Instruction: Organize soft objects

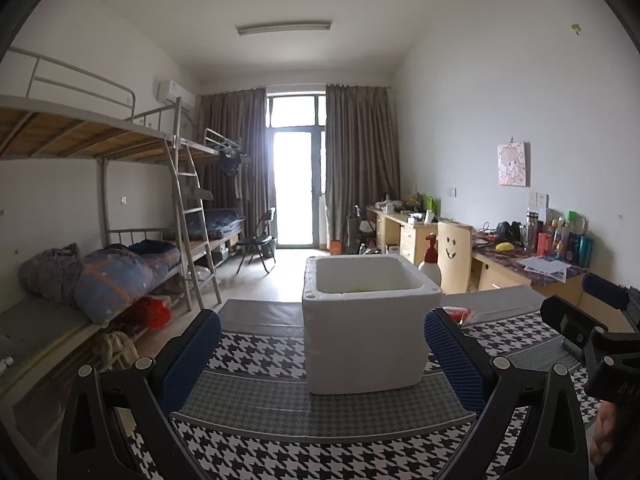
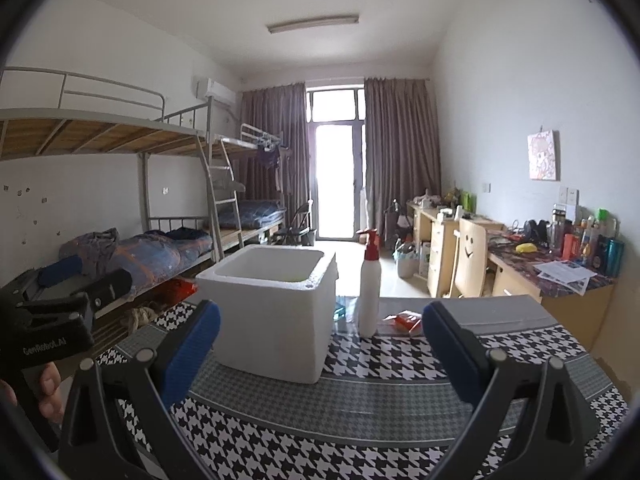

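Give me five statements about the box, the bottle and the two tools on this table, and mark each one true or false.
1. The white foam box stands open, with no lid on it. True.
2. The left tool is clamped on the box. False: its fingers are spread wide and hold nothing.
3. The pump bottle has a red top. True.
4. The pump bottle lies on its side. False: it stands upright beside the box.
5. The right tool is open and empty. True.
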### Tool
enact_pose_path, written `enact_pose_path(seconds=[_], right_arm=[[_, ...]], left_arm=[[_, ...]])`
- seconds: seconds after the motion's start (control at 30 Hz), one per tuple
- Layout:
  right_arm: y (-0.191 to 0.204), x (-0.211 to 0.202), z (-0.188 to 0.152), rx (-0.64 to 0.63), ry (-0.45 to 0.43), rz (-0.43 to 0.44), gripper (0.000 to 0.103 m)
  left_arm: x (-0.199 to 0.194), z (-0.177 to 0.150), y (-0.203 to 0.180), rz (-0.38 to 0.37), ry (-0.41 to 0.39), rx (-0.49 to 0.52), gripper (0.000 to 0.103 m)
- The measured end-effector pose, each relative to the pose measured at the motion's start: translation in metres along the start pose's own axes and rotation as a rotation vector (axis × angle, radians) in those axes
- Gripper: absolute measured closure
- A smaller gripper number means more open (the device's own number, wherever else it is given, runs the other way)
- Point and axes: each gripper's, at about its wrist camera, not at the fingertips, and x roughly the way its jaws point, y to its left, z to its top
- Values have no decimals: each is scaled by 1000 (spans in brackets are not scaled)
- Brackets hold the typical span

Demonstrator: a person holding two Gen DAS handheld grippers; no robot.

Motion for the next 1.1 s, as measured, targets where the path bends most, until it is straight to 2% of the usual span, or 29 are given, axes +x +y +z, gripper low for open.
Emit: enact_pose_path(seconds=[0.47,1.1], right_arm=[[-2,0,-12,21,27,-13,1],[1,-16,-23,22,10,-29,1]], left_arm=[[-3,-9,-5,1,-6,10,1],[-7,-21,-9,-8,1,24,1]])
